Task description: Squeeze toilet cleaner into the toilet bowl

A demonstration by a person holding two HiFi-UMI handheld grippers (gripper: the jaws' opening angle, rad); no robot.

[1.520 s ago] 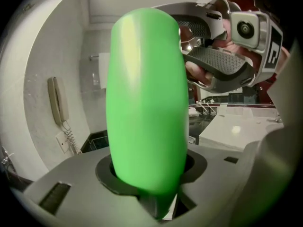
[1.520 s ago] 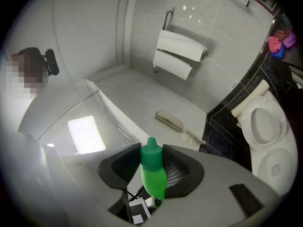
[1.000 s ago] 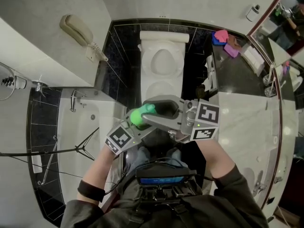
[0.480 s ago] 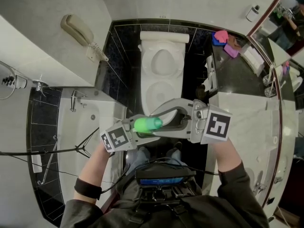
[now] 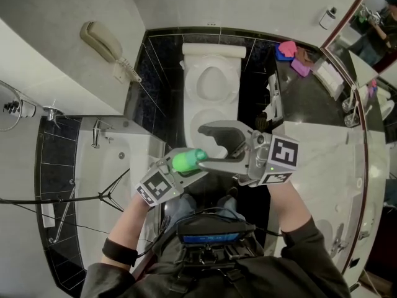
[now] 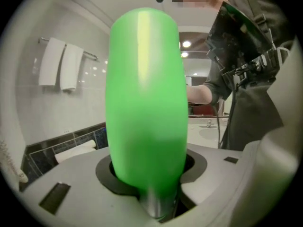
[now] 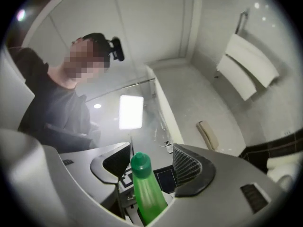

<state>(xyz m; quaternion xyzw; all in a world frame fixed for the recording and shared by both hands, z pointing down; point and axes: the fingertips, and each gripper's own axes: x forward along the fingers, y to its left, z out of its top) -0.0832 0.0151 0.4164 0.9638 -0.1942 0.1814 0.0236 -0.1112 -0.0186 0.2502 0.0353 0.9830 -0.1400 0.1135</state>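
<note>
The jaws of the right gripper (image 7: 152, 164) have just been opened wide, so the tip of the green bottle (image 5: 187, 161) is left untouched between them; squeezing is judged not yet begun. The bottle is clamped at its body by the left gripper (image 6: 154, 174), short of the toilet bowl (image 5: 191, 113).

left gripper (image 5: 186, 163) — pale grey moulded shell, cube (image 5: 155, 187) of black-and-white square markers | right gripper (image 5: 209, 146): same grey, black mesh-textured pads (image 7: 187, 164) | sleeves (image 5: 308, 250): dark grey | black arm band (image 5: 117, 251) | chest rig (image 5: 214, 236) — black, blue-lit panel, black cables | jeans (image 5: 182, 207): blue
</note>
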